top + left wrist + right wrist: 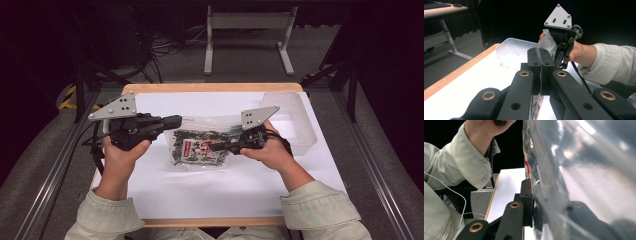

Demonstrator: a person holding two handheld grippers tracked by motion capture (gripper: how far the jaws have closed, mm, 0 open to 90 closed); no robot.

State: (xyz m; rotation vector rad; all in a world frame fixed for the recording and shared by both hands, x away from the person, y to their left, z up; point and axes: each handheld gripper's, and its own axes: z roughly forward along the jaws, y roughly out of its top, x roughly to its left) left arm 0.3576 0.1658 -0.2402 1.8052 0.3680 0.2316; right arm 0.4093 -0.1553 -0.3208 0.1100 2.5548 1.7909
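- White sheeting covers the wooden surface [210, 195], with dark floor, cables and a metal stand beyond it; the plain backdrop makes the clear bag easy to read.
- Between the two hands lies a clear plastic bag of dark dried food with a red-and-white label [200, 146], its lower part resting on the surface and its upper edge lifted.
- The left gripper [172, 120] has its fingers [535, 60] pressed fully together on the bag's film — in the left gripper view a thin sheet runs up through the seam between them. That pinch probably anchors one side of the bag's edge.
- The right gripper [216, 146] comes in from the opposite side, its fingers [526, 195] closed narrow on the film, which drapes across the right gripper view right against them. Two opposed grips suggest the bag is being held taut, perhaps to pull its mouth apart.
- A clear plastic tray [295, 117] sits beyond the right fingers, well apart from the left ones — likely waiting for the contents.
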